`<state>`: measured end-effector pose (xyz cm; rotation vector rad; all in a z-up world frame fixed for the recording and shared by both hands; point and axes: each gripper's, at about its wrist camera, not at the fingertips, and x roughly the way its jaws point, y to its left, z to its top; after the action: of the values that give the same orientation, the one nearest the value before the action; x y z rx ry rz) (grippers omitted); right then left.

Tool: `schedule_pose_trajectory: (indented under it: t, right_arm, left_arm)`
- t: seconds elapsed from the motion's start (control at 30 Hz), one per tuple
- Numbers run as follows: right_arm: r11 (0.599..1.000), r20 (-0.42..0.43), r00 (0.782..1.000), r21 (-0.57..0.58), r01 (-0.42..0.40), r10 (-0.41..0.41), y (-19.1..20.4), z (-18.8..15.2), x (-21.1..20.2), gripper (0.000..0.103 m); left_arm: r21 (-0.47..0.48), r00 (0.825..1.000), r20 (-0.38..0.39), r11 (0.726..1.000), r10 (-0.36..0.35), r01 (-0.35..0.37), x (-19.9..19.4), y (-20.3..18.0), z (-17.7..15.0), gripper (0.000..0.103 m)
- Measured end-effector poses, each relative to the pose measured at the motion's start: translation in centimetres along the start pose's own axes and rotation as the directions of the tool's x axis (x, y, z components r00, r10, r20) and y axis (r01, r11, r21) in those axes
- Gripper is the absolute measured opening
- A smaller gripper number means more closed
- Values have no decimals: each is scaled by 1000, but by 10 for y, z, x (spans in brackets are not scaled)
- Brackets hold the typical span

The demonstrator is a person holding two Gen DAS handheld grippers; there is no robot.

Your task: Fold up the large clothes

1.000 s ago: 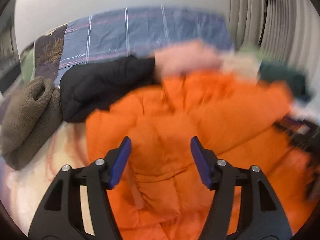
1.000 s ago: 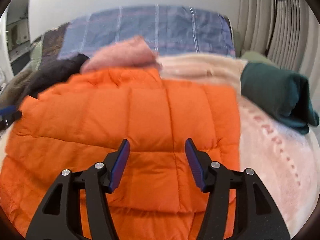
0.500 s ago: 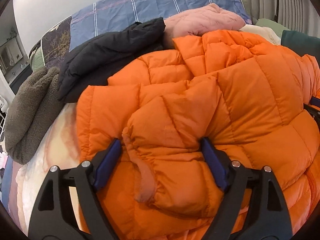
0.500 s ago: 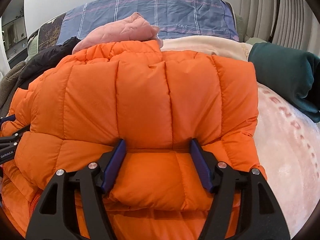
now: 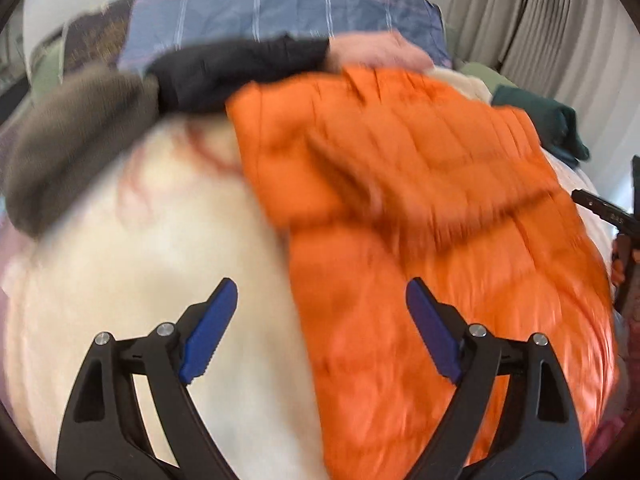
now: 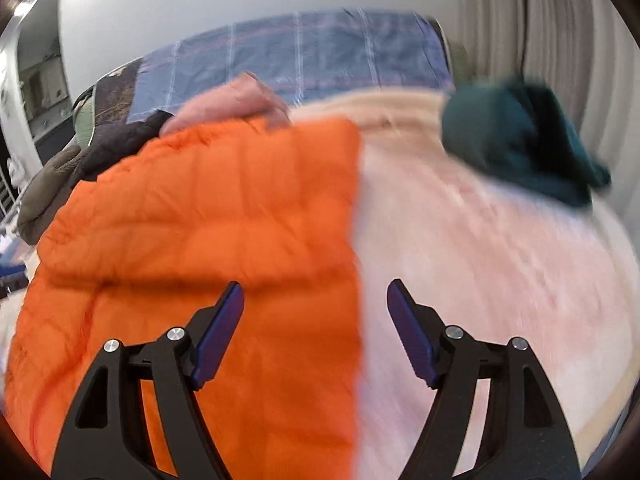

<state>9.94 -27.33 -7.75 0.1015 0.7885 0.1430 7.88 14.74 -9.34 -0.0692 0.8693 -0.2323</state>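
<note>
Left wrist: left gripper (image 5: 320,332) fingers spread, empty; jacket (image 5: 420,208) at 1 o'clock on bed (image 5: 140,248). Right gripper (image 6: 314,332) fingers spread, empty, over jacket edge.

Motion blur smears the orange jacket (image 5: 420,208) (quilting barely readable). The frame's right edge cuts off a black tool (image 5: 604,210).

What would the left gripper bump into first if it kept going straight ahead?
Probably the orange puffer jacket: its edge lies right ahead of the open left gripper, on the cream blanket. The picture is blurry, so depth is uncertain.
</note>
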Motion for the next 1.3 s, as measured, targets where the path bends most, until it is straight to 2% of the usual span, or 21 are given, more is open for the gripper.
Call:
schedule_pose_trajectory:
  t: [0.1,0.27,0.47,0.57,0.63,0.7,0.73,0.83,0.93,0.97,1.0,1.03,1.07,1.1,1.2,1.3]
  right_arm:
    - [996,-49,996,63,-66,69,-18,-28,-3,72]
    - [985,-23,990,108,-134,137,-23,-61,-24,67]
    - [968,-37,974,120,-219,224,-18,-85,-52,63]
    - [958,-48,963,128,-258,265,-16,-95,-61,62]
    - [949,-52,952,119,-293,300,-11,-99,-66,61]
    - [951,-58,952,98,-294,300,-7,-101,-69,55]
    - [951,-61,952,95,-294,301,-6,-102,-70,53]
    - [947,-65,947,95,-307,313,-3,-105,-77,46]
    - [945,-64,946,97,-311,318,-5,-110,-85,46]
    - [944,-59,945,96,-316,322,-6,-112,-88,41]
    - [944,-55,946,99,-315,321,-7,-111,-88,30]
    - [943,-50,945,106,-316,322,-7,-109,-86,20]
    - [938,-36,943,121,-325,331,-8,-104,-86,10]
    - [931,-14,938,134,-340,345,-10,-99,-86,6]
    - [917,90,927,137,-374,364,-8,-75,-105,4]
    - [916,177,917,123,-381,358,-8,-56,-132,4]
  left_arm:
    - [-21,998,-44,998,-55,54,7,1,-22,88]
    - [-25,994,-33,994,-107,106,-4,-7,-35,88]
    - [29,989,-67,991,-131,133,-22,-21,-63,88]
    - [18,982,-75,984,-175,177,-33,-25,-76,88]
    - [26,981,-76,983,-178,181,-39,-27,-83,87]
    - [30,976,-71,978,-205,208,-45,-30,-88,84]
    - [35,974,-68,975,-215,217,-47,-32,-90,75]
    - [49,978,-68,979,-196,200,-53,-40,-99,57]
    - [21,978,-67,980,-198,200,-60,-35,-105,49]
    - [11,977,-62,979,-204,205,-62,-33,-107,46]
    - [3,977,-57,979,-205,206,-62,-32,-107,38]
    - [-18,976,-50,977,-212,211,-61,-30,-105,22]
    - [-43,973,-40,973,-228,226,-61,-29,-101,16]
    - [-55,972,-24,971,-233,231,-62,-31,-96,11]
    - [-8,976,58,977,-212,213,-82,-44,-80,8]
    - [30,962,174,978,-210,208,-118,-57,-65,7]
